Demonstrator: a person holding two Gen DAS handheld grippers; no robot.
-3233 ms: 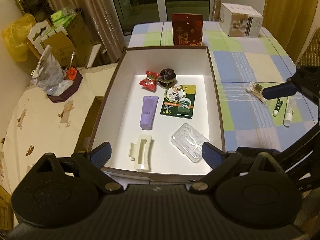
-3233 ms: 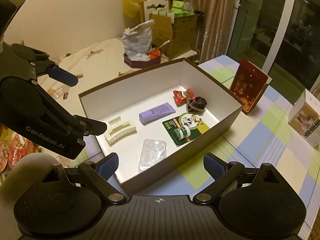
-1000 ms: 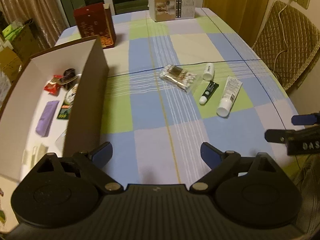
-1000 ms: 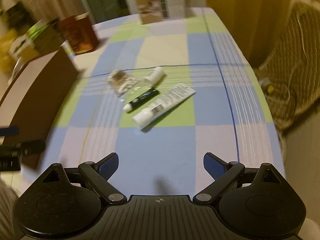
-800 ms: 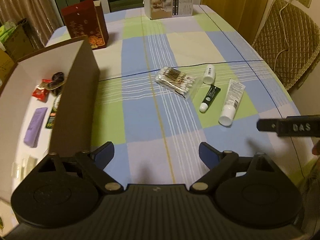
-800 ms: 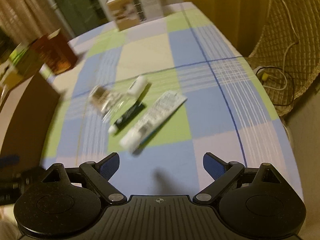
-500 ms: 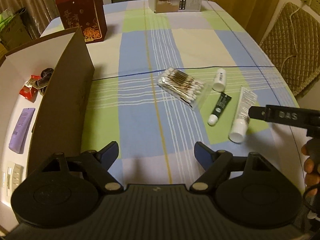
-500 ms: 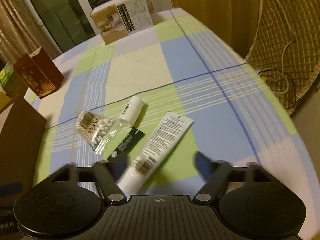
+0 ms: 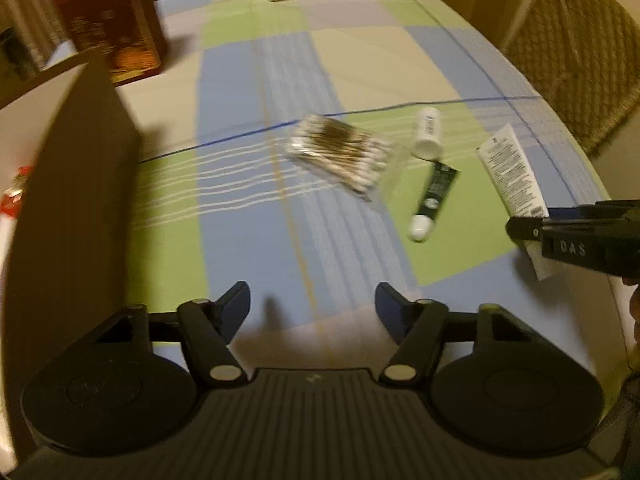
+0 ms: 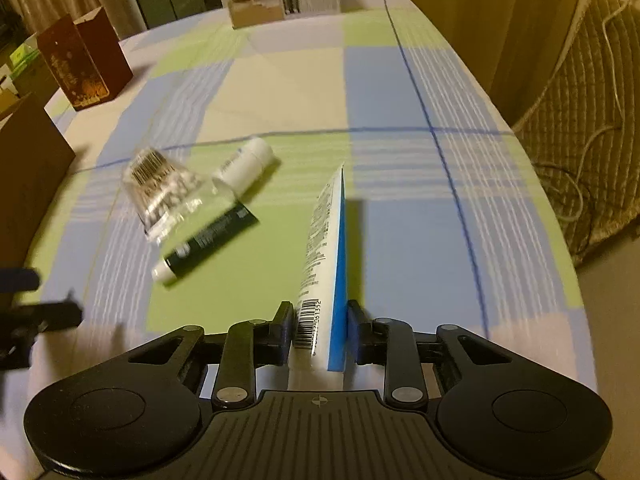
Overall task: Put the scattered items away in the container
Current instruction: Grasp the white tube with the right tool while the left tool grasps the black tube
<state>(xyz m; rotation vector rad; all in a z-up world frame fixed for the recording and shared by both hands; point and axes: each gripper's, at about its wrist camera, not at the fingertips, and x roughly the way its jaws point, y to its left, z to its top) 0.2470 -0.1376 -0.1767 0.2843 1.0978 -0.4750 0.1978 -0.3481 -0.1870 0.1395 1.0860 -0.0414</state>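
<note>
White tube [image 10: 326, 256] is clamped near its cap end by the right gripper [image 10: 318, 332]; grasp step underway. Left gripper [image 9: 312, 304] hangs open and empty. Next: lift and carry to the box [image 9: 76, 184].

Only clearly readable bit is "DAS" in pale letters on the right gripper [image 9: 524, 222], out at 3 o'clock in the left wrist view. The white tube [image 10: 326, 264] has a barcode, digits too blurry to trust.
</note>
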